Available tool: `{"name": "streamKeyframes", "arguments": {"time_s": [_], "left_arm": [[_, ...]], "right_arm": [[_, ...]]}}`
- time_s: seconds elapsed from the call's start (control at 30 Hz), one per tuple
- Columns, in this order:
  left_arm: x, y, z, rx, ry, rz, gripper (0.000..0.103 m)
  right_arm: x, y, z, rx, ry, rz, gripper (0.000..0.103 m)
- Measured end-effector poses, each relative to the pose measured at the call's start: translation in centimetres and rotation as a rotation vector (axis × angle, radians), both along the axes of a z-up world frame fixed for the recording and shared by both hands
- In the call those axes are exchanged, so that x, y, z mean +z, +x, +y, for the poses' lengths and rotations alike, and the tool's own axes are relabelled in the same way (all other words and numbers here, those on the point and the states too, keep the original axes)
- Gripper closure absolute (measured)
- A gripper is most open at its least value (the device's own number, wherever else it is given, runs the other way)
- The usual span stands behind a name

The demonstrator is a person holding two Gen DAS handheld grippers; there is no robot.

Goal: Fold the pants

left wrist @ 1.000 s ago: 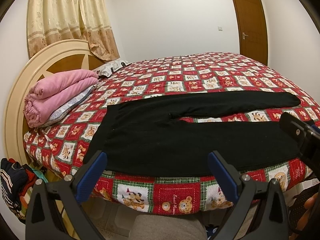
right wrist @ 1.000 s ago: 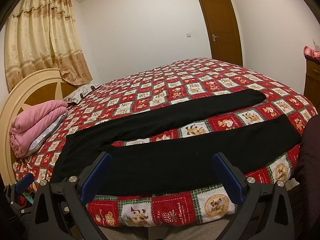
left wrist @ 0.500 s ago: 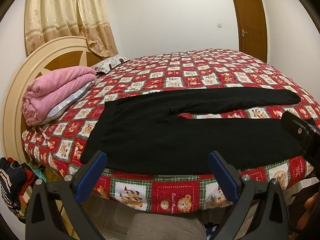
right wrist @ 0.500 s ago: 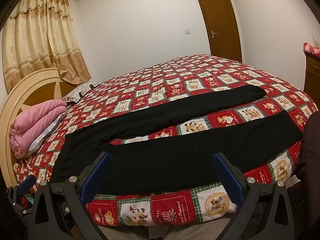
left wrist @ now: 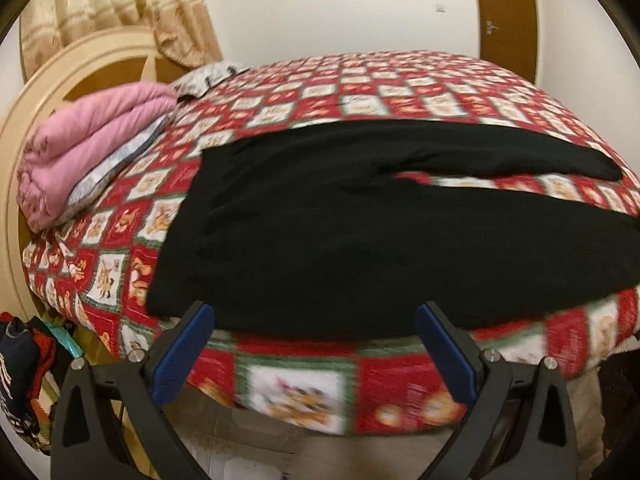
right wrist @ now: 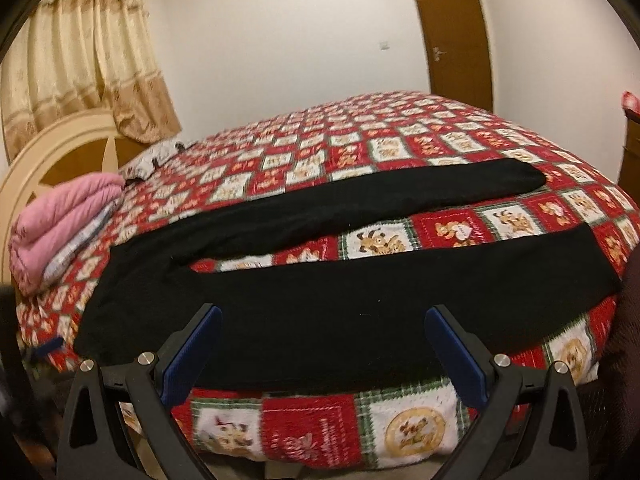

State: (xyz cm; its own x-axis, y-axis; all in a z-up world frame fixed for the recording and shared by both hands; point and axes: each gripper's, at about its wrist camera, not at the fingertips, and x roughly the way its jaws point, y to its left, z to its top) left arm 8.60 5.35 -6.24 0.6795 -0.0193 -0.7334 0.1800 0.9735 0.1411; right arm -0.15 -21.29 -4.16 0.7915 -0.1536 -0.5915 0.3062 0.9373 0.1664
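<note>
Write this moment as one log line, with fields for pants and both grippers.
pants: flat on bed, legs spread apart, unfolded | left gripper: open, empty, near waist end | right gripper: open, empty, before near leg

No readable text is showing in either wrist view. The red quilt (right wrist: pixel 400 152) is carrying script-like lettering on a red square at its near edge, but motion blur is keeping it illegible, and its cartoon panels are showing no words. The dark bundle of clothes (left wrist: pixel 16 364) at the lower left of the left wrist view is bearing pale marks too blurred to read.
</note>
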Motion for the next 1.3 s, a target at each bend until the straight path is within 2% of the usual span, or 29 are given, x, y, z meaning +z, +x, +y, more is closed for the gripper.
{"name": "streamKeyframes", "arguments": {"time_s": [0.17,0.33,0.47,0.63,0.73,0.8,0.9,1.0,1.07,1.2,1.3], "left_arm": [[1.9,6.7,4.1,0.067,0.022,-0.041,0.0],[2.2,15.4,7.0,0.111,0.044,-0.038,0.0],[0.7,21.6,9.3,0.144,-0.044,0.058,0.0],[-1.0,25.9,11.1,0.169,-0.143,0.14,0.001],[-2.6,27.7,11.5,0.17,-0.203,0.206,0.008],[-3.6,28.4,11.6,0.168,-0.239,0.245,0.013],[-3.7,28.4,10.9,0.128,-0.229,0.206,0.016],[-3.4,28.8,10.2,0.065,-0.25,0.193,0.032],[-3.4,29.0,10.0,0.053,-0.263,0.186,0.036],[-3.8,29.1,9.3,0.036,-0.211,0.159,0.036],[-3.8,29.3,9.4,0.033,-0.21,0.149,0.036]], "right_arm": [[0.0,4.8,-1.7,0.08,-0.039,0.059,0.001],[1.9,11.0,-1.9,0.187,-0.155,0.054,0.001],[1.8,16.4,-2.0,0.241,-0.207,0.125,0.001],[0.1,21.0,-2.7,0.277,-0.167,0.19,0.001],[-0.4,22.2,-2.8,0.302,-0.138,0.187,0.001],[-0.8,23.2,-2.6,0.323,-0.159,0.192,0.001],[-1.0,25.5,-2.7,0.375,-0.22,0.201,0.001],[-1.1,28.3,-3.2,0.447,-0.263,0.207,0.002],[-1.7,30.8,-4.0,0.491,-0.258,0.236,0.002],[-3.2,34.3,-5.2,0.554,-0.21,0.286,0.002],[-4.9,36.3,-5.2,0.58,-0.244,0.335,0.002]]}}
